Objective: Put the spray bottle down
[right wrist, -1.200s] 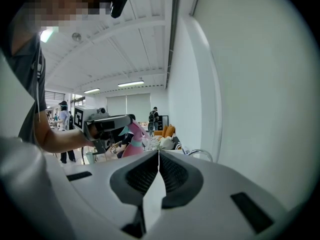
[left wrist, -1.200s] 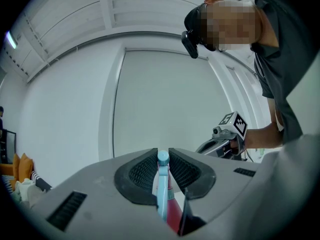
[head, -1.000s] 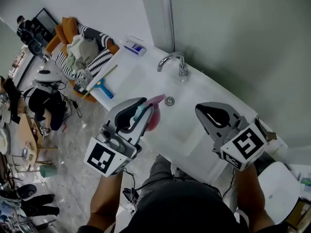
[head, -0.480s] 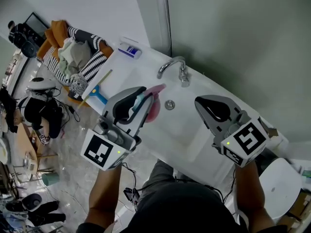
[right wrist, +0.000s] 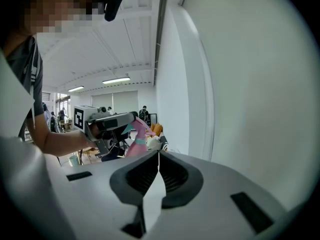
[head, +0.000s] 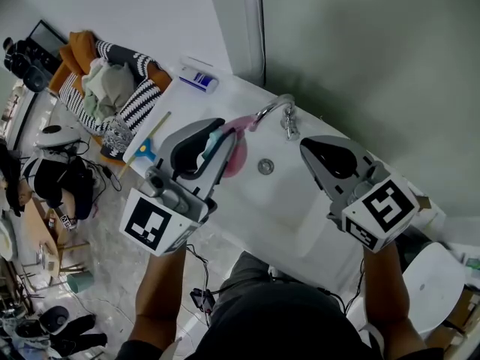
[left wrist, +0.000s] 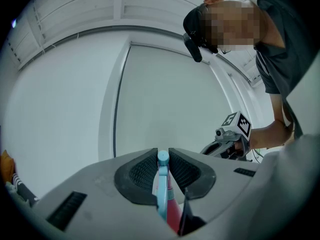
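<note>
Not set down yet
Our left gripper [head: 216,138] clamps the pink plastic spray bottle [head: 237,156] over the white sink [head: 294,202], right gripper [head: 315,153] closed empty; next we need a flat spot to lower it

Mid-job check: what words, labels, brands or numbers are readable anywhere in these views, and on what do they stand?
No text can be read in any view.
Blue-and-white pack: has print, too small to read.
Spray bottle: no label shows.
Left hand-held gripper and right hand-held gripper: black-and-white square markers on their cubes, no letters or numbers.
</note>
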{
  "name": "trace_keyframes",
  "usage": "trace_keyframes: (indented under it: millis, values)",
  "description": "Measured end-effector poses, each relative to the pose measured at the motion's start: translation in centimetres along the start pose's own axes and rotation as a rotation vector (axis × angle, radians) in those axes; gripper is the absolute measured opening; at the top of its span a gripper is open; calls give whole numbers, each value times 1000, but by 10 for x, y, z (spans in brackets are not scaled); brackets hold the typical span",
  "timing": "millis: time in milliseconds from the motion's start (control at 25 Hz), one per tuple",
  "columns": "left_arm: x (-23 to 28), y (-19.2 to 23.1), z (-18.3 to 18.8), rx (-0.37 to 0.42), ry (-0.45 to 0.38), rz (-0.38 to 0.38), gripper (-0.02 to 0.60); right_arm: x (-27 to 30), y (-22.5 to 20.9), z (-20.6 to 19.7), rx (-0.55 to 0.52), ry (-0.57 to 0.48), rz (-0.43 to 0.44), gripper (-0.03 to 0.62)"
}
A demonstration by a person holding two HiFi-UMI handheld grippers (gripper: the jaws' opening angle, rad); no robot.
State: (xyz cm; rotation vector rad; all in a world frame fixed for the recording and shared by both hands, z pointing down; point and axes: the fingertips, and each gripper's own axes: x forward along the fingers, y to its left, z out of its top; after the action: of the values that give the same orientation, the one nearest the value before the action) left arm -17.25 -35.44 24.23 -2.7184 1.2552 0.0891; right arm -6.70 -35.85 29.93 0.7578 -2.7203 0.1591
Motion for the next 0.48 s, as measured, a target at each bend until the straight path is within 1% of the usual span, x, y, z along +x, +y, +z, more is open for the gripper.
trace_keyframes:
  millis: [120,480]
  values:
    - [6,15,-4,-2,-7,-3,67,13,-6,3,-3,6,-4,9]
    - [29,55,-30,-20,-16,-12,67,49,-32,2,1,30,-27,9]
